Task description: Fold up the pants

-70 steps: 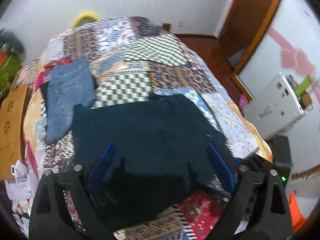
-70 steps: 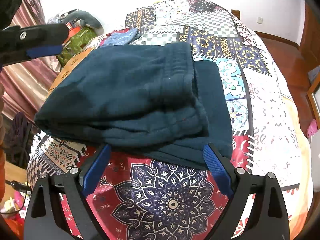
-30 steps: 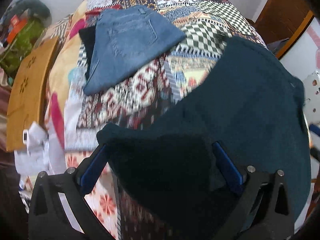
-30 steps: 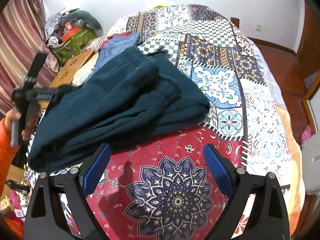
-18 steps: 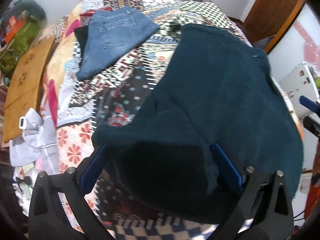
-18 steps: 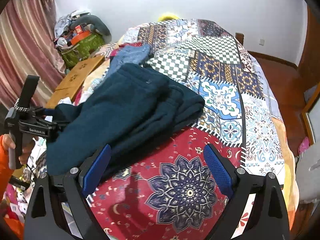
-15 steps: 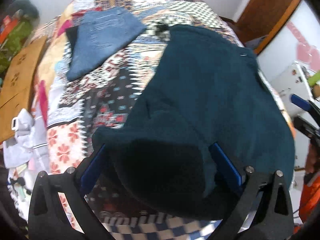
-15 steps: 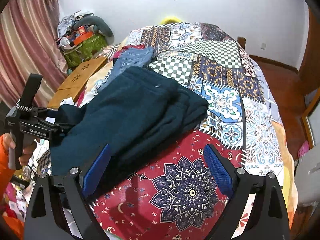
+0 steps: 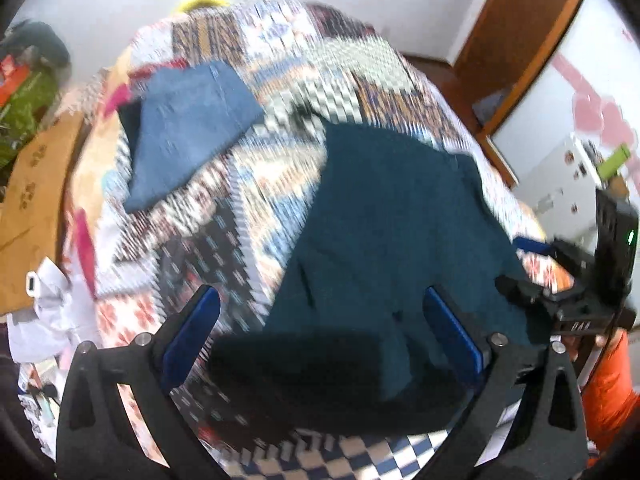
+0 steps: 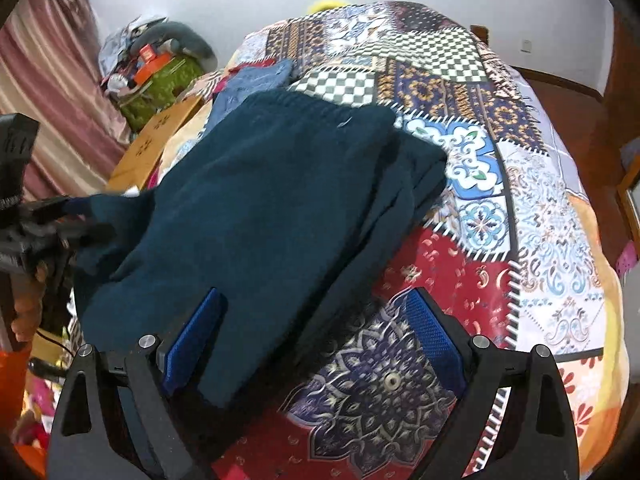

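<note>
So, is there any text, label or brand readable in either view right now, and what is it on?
No text can be read.
White lettering on the body of the right claw: blurred, unreadable.
Stickers on the white appliance: too small.
Marking on the orange box in the pile by the curtain: too small.

Left wrist view: looks forward and down along own jaws, close over near edge of dark teal pants (image 9: 392,240), facing across bed (image 9: 280,52) toward far wall; blurred. Right wrist view: same steep downward look from other side, close. Both views share pants, patchwork bed, folded jeans (image 10: 256,84). Each view shows opposite gripper at frame edge.
</note>
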Demonstrator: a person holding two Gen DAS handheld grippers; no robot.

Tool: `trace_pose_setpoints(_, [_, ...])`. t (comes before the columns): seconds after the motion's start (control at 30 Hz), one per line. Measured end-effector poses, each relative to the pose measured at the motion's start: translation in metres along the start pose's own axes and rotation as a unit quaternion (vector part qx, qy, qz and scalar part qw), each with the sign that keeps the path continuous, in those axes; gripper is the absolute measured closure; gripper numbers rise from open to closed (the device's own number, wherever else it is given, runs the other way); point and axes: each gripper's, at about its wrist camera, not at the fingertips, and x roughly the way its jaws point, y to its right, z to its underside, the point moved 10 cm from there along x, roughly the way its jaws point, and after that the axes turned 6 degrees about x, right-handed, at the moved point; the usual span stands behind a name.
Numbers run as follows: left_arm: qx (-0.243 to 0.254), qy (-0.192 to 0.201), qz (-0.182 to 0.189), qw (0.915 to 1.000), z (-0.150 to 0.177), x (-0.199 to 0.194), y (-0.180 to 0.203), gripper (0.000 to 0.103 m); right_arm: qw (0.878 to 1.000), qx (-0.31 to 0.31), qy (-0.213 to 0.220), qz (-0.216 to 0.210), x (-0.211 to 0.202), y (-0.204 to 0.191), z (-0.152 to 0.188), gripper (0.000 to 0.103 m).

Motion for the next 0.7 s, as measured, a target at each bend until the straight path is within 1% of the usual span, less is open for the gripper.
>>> trace_pose_setpoints(0.1, [0.015, 0.016, -0.019, 0.9996, -0.028, 0.0, -0.016, 0.0, 1.0, 0.005, 0.004, 0.01, 0.001, 0.006, -0.01, 0.011])
trace_pose_setpoints(0.2, [0.028, 0.012, -0.026, 0.9992, -0.05, 0.017, -0.022, 0.0, 0.999, 0.03, 0.005, 0.012, 0.006, 0.017, -0.018, 0.011])
trace_pose_setpoints(0.27, [0.04, -0.006, -0.007, 0.9992, -0.063, 0.037, -0.016, 0.0, 0.998, 0.059, -0.001, 0.005, 0.014, 0.024, -0.021, 0.011])
trace_pose_setpoints(0.3, [0.048, -0.025, 0.009, 0.9985, -0.068, 0.052, -0.01, 0.0, 0.997, 0.072, -0.009, -0.001, 0.019, 0.027, -0.022, 0.011])
trace_pose_setpoints(0.33, [0.053, -0.038, 0.017, 0.9977, -0.07, 0.063, -0.006, 0.0, 0.997, 0.08, -0.016, -0.005, 0.025, 0.029, -0.021, 0.011])
trace_pose_setpoints(0.43, [0.065, -0.078, 0.022, 0.9946, -0.072, 0.1, 0.002, 0.0, 0.995, 0.089, -0.034, -0.021, 0.038, 0.028, -0.022, 0.011])
trace_pose_setpoints(0.5, [0.071, -0.099, 0.025, 0.9923, -0.067, 0.12, 0.002, 0.0, 0.994, 0.087, -0.044, -0.04, 0.044, 0.024, -0.024, 0.015])
trace_pose_setpoints(0.53, [0.073, -0.107, 0.034, 0.991, -0.061, 0.126, 0.003, 0.0, 0.994, 0.085, -0.05, -0.053, 0.046, 0.021, -0.026, 0.02])
trace_pose_setpoints(0.6, [0.057, -0.108, 0.061, 0.9907, -0.051, 0.129, -0.002, 0.0, 0.993, 0.079, -0.058, -0.06, 0.049, 0.016, -0.031, 0.021])
trace_pose_setpoints(0.7, [0.038, -0.108, 0.071, 0.9909, -0.029, 0.123, -0.016, 0.0, 0.995, 0.047, -0.064, -0.063, 0.055, 0.003, -0.039, 0.022])
